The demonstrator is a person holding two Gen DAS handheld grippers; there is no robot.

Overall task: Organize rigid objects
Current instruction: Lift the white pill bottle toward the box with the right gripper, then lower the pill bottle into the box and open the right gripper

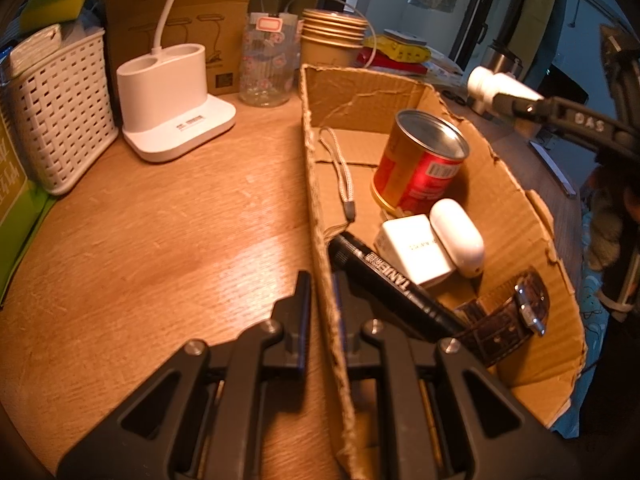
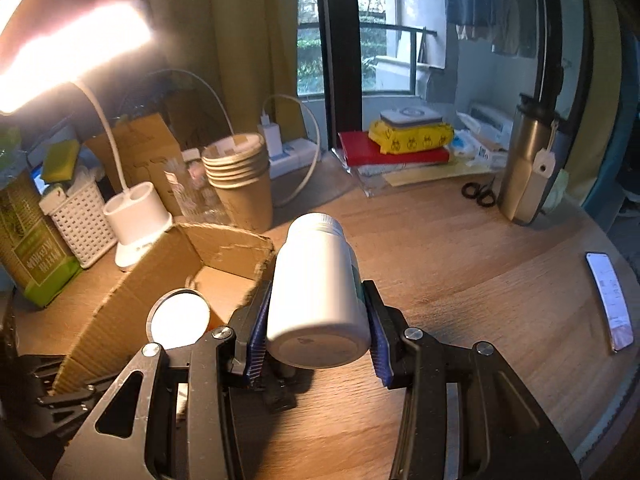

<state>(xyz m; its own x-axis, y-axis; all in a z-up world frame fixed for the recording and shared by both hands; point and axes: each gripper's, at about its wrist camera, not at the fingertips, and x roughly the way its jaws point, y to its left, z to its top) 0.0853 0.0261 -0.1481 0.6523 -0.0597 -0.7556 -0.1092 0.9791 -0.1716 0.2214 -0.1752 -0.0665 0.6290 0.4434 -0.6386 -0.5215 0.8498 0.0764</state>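
Because the cardboard box (image 1: 400, 92) is light and would slide, we clamp its near wall with the left gripper (image 1: 322, 304), jaws narrow on the cardboard, steadying it on the table (image 1: 160, 240). Inside lie a red can (image 1: 420, 164), charger (image 1: 416, 250), marker (image 1: 396, 288) and watch (image 1: 508, 316). Further right, our right gripper (image 2: 318, 320) holds a white bottle (image 2: 318, 288) by its body, above the table just beside the box, likely next in.
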